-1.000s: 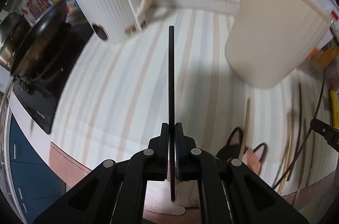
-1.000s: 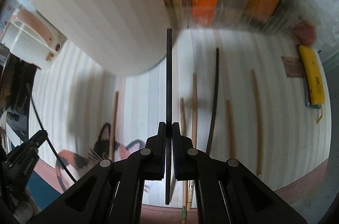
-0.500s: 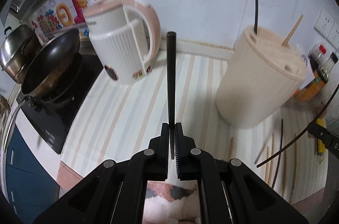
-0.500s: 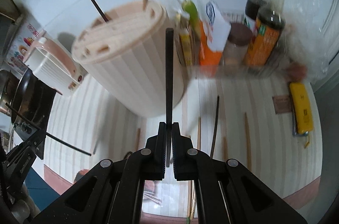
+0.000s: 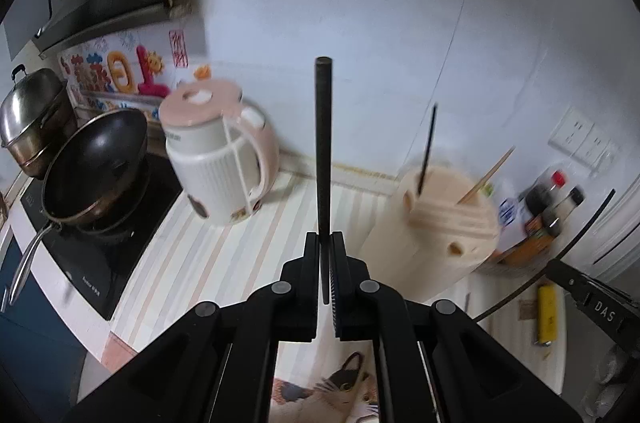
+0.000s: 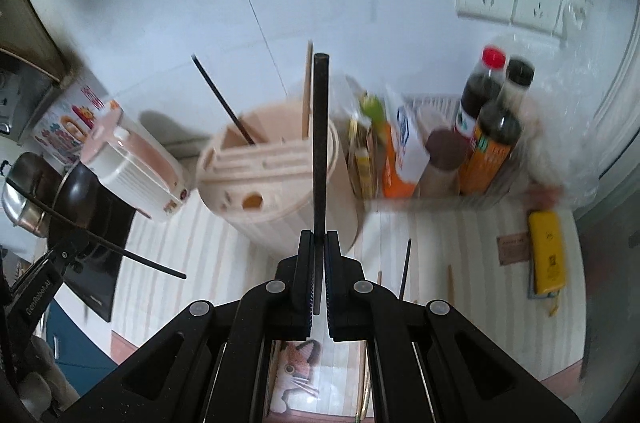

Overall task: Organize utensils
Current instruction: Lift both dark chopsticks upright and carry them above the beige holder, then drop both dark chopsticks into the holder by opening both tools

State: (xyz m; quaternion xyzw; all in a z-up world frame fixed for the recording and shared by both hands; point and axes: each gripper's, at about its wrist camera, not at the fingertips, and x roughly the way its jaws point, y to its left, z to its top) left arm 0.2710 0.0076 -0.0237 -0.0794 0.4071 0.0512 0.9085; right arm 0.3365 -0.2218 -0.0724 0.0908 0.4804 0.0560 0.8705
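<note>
My left gripper [image 5: 325,243] is shut on a black chopstick [image 5: 323,143] that points up and forward, held high above the striped mat. My right gripper [image 6: 319,241] is shut on a second black chopstick [image 6: 320,143], just in front of the beige utensil holder [image 6: 276,195]. The holder [image 5: 436,235] has one black chopstick [image 5: 427,147] and one wooden chopstick [image 5: 486,175] standing in its slotted lid. Loose chopsticks [image 6: 405,269] lie on the mat right of the holder. The right gripper shows at the left wrist view's right edge [image 5: 560,271].
A pink-and-white kettle [image 5: 218,163] stands left of the holder. A black wok [image 5: 94,167] and a steel pot [image 5: 34,119] sit on the stove at far left. Sauce bottles [image 6: 492,127] and packets stand at the back right. A yellow item [image 6: 546,251] lies on the right.
Both grippers have risen and tilted up with their black chopsticks; the holder's lid now shows from above. The right gripper has come closer to the holder.
</note>
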